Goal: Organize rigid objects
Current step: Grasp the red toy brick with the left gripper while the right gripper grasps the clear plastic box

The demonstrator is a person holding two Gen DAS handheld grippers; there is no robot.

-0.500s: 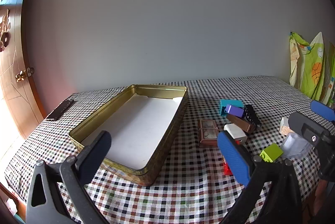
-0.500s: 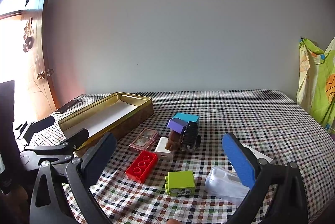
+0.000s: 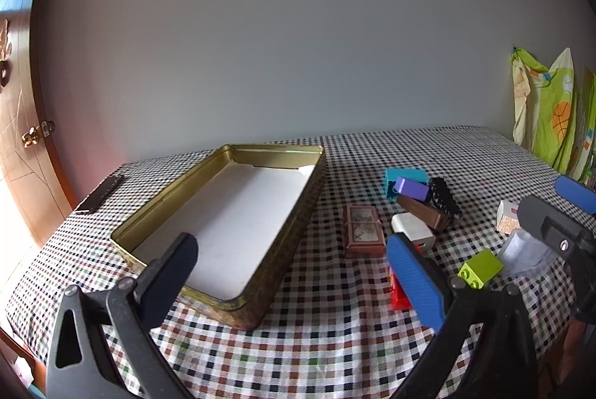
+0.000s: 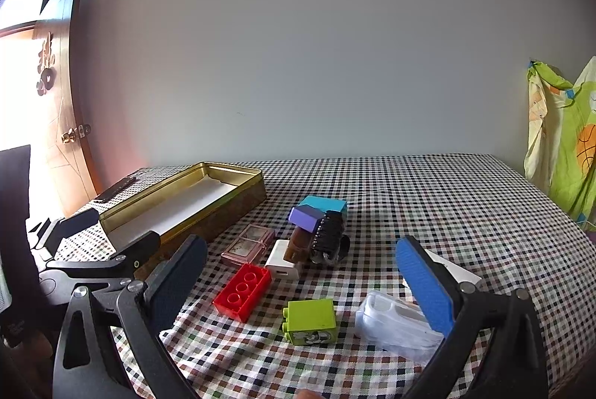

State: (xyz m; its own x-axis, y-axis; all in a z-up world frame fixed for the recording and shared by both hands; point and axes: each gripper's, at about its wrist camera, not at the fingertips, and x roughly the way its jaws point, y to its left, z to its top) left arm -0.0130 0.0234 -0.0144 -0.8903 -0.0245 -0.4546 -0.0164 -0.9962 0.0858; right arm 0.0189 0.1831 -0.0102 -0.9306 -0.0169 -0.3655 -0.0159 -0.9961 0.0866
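A gold tin (image 3: 275, 148) with a white floor lies open on the checked cloth. To its right lies a cluster: a teal block (image 3: 406, 175), a purple block (image 3: 411, 188), a black ribbed piece (image 3: 443, 199), a brown box (image 3: 421, 212), a white adapter (image 3: 413, 229) and a brown compact (image 3: 363, 231). Nearer lie a red brick (image 4: 242, 291), a green brick (image 4: 311, 320) and a clear plastic case (image 4: 395, 324). My left gripper (image 3: 292, 242) hovers open over the tin's near right side. My right gripper (image 4: 301, 244) hovers open above the bricks. Both hold nothing.
A dark flat device (image 3: 98, 198) lies at the table's far left corner, by a wooden door (image 3: 22, 138). Green patterned cloth (image 3: 551, 116) hangs at the right. A small white box (image 3: 506, 216) sits past the clear case. A wall closes off the table's far edge.
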